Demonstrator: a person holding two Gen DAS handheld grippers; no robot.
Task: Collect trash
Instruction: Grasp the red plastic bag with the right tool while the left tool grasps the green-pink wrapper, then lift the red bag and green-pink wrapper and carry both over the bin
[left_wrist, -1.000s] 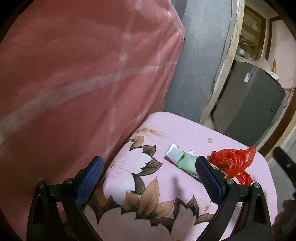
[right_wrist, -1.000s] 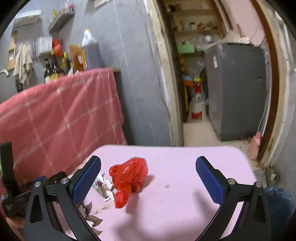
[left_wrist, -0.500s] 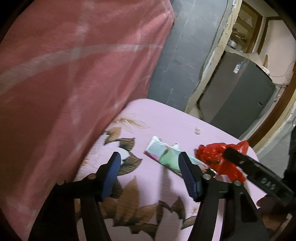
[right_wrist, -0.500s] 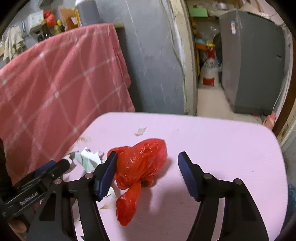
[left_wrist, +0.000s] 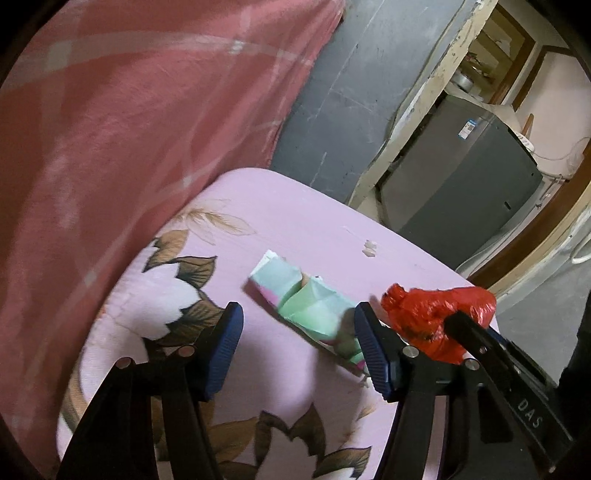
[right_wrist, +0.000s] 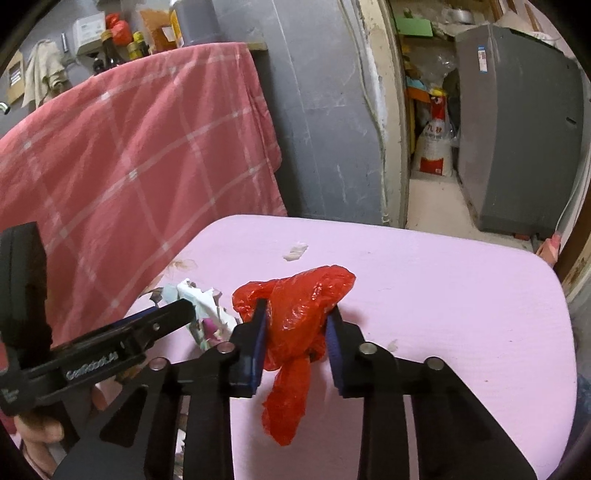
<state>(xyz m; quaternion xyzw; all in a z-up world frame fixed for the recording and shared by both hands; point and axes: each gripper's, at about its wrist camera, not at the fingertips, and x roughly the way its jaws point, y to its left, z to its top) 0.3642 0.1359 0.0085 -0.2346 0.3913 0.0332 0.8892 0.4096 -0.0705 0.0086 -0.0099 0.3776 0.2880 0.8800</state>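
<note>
A crumpled red plastic bag (right_wrist: 299, 314) lies on the pink floral table (right_wrist: 461, 314). My right gripper (right_wrist: 295, 332) is shut on the bag, its blue pads pressing both sides. The bag also shows in the left wrist view (left_wrist: 436, 317), with a right finger across it. A torn green and white paper wrapper (left_wrist: 303, 299) lies just left of the bag. My left gripper (left_wrist: 299, 343) is open over the table, its right pad beside the wrapper's near end. The wrapper also shows in the right wrist view (right_wrist: 203, 299), partly hidden by the left gripper.
A red checked cloth (right_wrist: 129, 166) hangs close along the table's left side. A small white scrap (right_wrist: 295, 252) lies on the table beyond the bag. A grey wall (right_wrist: 325, 110), a doorway and a grey appliance (right_wrist: 517, 129) stand behind. The table's right edge drops off.
My right gripper moved forward and closed on the red bag. My left gripper narrowed and moved up to the paper wrapper.
</note>
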